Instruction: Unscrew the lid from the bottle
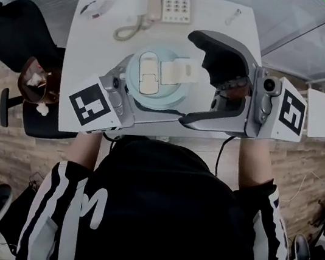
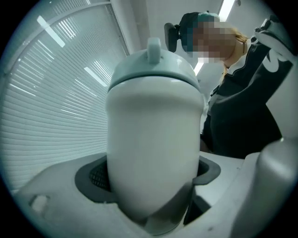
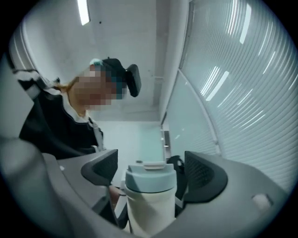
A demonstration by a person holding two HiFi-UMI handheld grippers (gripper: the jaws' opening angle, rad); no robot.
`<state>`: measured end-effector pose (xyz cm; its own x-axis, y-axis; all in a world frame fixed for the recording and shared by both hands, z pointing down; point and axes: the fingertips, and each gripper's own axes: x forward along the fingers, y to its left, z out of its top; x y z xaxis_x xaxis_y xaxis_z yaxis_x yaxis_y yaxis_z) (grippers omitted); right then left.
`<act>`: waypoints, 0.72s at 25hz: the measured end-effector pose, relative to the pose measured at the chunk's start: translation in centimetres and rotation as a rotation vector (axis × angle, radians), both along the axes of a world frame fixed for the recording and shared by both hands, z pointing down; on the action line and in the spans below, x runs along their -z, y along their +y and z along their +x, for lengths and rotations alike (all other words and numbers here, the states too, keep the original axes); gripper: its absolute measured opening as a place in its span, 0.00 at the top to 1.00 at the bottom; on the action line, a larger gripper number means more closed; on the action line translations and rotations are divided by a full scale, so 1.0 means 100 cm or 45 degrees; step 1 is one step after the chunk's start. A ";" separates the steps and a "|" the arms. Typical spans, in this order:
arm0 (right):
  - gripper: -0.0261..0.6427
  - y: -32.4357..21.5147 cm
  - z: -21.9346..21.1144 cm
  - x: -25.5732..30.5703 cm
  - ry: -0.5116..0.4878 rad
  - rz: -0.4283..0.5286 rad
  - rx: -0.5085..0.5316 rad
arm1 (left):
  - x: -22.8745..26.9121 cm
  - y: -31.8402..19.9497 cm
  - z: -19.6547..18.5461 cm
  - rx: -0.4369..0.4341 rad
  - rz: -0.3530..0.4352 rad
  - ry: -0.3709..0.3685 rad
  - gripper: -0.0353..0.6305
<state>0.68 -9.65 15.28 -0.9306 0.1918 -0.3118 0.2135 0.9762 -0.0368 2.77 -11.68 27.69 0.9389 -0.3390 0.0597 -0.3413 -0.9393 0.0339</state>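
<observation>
Both forearms, left forearm [image 1: 85,144] and right forearm [image 1: 257,162], reach forward from my operator's body. The two grippers are held out over the near edge of the white table [image 1: 97,41] and turn inward toward each other.

Left gripper [image 2: 151,173]: held about level. Its jaws are closed on the bottle [image 2: 153,148], with dark pads pressed to the body on both sides below the shoulder.

Right gripper [image 3: 152,173]: tipped a little upward (ceiling and a light strip fill much of its view). Its jaws stand wide. The top of the bottle sits between them with a gap at each pad, so nothing is gripped.

The bottle is held off the table between the two grippers, roughly centre in the head view. Its long axis is vertical, and the lid [image 1: 156,77] is on and faces up toward the head camera.

Materials and shapes:
- The bottle body is smooth, matt and off-white, a cylinder rounding in at the shoulder.
- The lid is pale blue-green plastic with a round rim and a cream flip tab and strap on top.
- The gripper shells are light grey moulded plastic, and the pads are dark grey with a fine mesh texture.

At the far edge of the table there is a desk phone [image 1: 174,2] with a coiled cord. To the left there is a black chair [image 1: 18,34].
</observation>
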 end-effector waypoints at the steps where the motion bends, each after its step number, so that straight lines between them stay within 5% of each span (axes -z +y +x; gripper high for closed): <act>1: 0.31 -0.007 0.001 0.000 0.023 0.010 -0.131 | -0.001 -0.007 -0.002 0.065 0.007 -0.015 0.27; 4: 0.31 -0.021 -0.006 -0.005 0.118 0.079 -0.492 | 0.000 -0.030 -0.012 0.261 0.021 -0.012 0.27; 7: 0.31 -0.024 -0.016 -0.012 0.157 0.064 -0.656 | 0.002 -0.047 -0.020 0.402 0.035 0.012 0.27; 13: 0.31 -0.041 -0.031 -0.034 0.195 -0.038 -0.775 | 0.002 -0.063 -0.021 0.544 0.057 -0.013 0.27; 18: 0.35 -0.046 -0.036 -0.039 0.226 0.022 -0.783 | -0.003 -0.066 -0.020 0.531 0.042 -0.021 0.27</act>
